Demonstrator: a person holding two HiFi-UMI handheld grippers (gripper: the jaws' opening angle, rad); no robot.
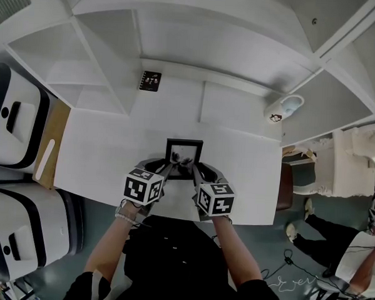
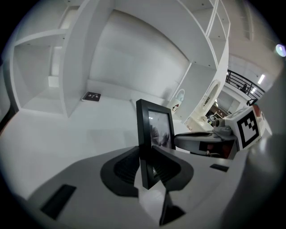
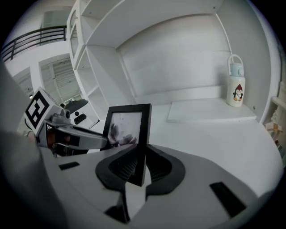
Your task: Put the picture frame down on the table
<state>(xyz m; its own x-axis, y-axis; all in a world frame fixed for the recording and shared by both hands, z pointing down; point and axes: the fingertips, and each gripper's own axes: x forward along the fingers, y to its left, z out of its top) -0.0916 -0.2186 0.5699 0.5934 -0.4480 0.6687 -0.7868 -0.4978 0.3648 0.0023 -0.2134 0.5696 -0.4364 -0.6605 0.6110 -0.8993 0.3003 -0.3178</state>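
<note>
Person [image 1: 169, 252], dark top, lower centre of the head view, both forearms reaching up-frame.

Item 1: left hand-held gripper [image 2: 145, 167]. Jaws closed on the left side edge of the picture frame [image 1: 184, 151].

Item 2: right hand-held gripper [image 3: 138, 167]. Jaws clamped on the frame's right side edge.

Item 3: picture frame. Black, upright, glass towards the person, held between the two grippers over the near part of the white bench [image 1: 106, 154], centre of the head view.

Other items: penguin bottle [image 3: 235, 87], right of frame; black card [image 2: 91, 96], upper left of centre; white shelf unit [image 1: 105, 54] behind the bench.

Hazards, judged: each grip is on a thin moulding only. If one side lets go first, the frame may twist or topple. Released upright without a prop, it would likely fall flat.

Not determinable: whether the frame's lower edge touches the bench, since the grippers cover it. No stand at the back is seen. The picture itself is only a dark blurred shape. A second person at lower right is cut off.
</note>
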